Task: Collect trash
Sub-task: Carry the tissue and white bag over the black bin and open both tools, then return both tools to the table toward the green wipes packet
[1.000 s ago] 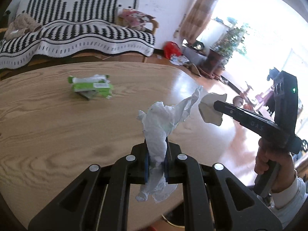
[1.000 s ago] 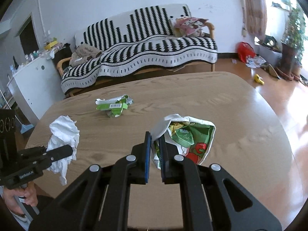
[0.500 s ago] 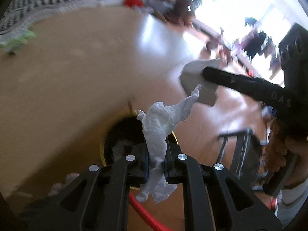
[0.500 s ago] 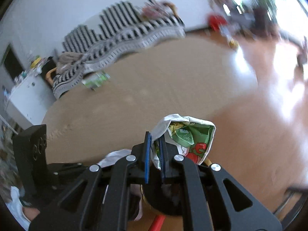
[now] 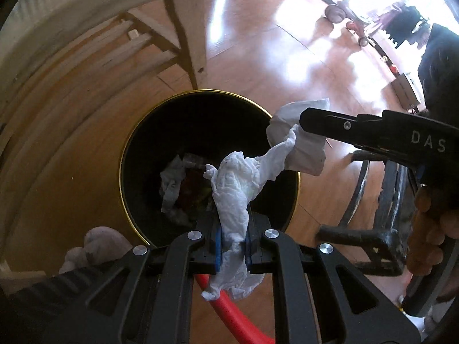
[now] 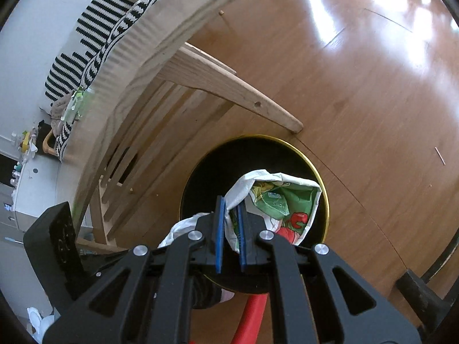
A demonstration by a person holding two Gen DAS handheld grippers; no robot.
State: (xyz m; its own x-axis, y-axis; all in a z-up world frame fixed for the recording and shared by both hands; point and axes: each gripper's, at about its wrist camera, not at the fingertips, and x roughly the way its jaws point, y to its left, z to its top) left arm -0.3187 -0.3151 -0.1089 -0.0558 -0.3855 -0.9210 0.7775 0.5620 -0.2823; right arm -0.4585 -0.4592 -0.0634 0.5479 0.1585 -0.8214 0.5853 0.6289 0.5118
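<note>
Left wrist view: table (image 5: 86, 5) edge arcs across the upper left, its wooden legs (image 5: 178, 43) below. Centre, a black bin (image 5: 134, 154) with a gold rim stands on the wood floor (image 5: 258, 66). Inside the bin: a crumpled white paper (image 5: 170, 183), dark red and greenish scraps beside it, details too dim to name. Left gripper (image 5: 233, 243) is pinching a crumpled white tissue (image 5: 235, 189) between its blue pads; the tissue stands up over the near side of the bin mouth. To the right, the right gripper (image 5: 304, 120) reaches in from the side, holding a white wrapper (image 5: 298, 143) over the bin's right rim. Its hand (image 5: 430, 229) grips the handle at far right. A red hose (image 5: 229, 315) runs under the left gripper.

Right wrist view: striped sofa (image 6: 94, 28) upper left, then the table (image 6: 137, 57) and its legs (image 6: 229, 91). The left gripper's black body (image 6: 57, 238) sits low left, tissue (image 6: 180, 226) partly hidden. Centre, the bin (image 6: 229, 160), rim near a table leg's foot. Right gripper (image 6: 229, 235) pads are clamped on the white edge of the snack wrapper (image 6: 281, 206), green and red print showing, hanging above the bin opening. Shiny floor (image 6: 358, 71) to the right.
</note>
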